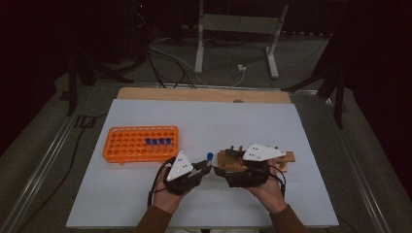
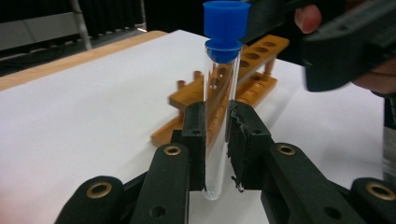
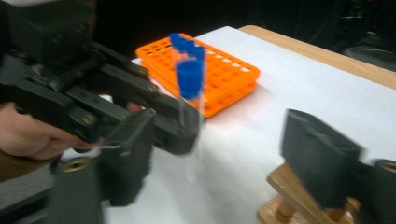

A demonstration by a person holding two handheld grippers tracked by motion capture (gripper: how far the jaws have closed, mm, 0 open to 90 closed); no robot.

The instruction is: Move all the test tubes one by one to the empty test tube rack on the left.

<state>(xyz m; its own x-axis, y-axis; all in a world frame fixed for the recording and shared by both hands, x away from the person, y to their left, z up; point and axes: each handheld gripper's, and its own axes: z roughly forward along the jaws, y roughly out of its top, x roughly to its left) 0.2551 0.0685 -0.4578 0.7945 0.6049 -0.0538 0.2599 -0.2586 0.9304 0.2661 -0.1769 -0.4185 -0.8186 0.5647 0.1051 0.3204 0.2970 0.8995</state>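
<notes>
An orange rack [image 1: 141, 144] holding four blue-capped tubes [image 1: 158, 141] is sitting toward the bench's [image 1: 145, 204] left edge; cables [image 1: 170, 63] are lying on the floor beyond its far edge.

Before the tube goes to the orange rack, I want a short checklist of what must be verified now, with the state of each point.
1. Left gripper is shut on the test tube: ok, both pads press the glass.
2. Tube stands upright: ok.
3. Blue cap sits on the tube: ok.
4. Right gripper has let go: ok, its jaws stand wide apart, nothing between the pads.
5. Orange rack has free holes: ok, many are empty beside the four blue-capped tubes.
6. Tube is clear of the wooden rack: ok, that rack lies behind it.
</notes>
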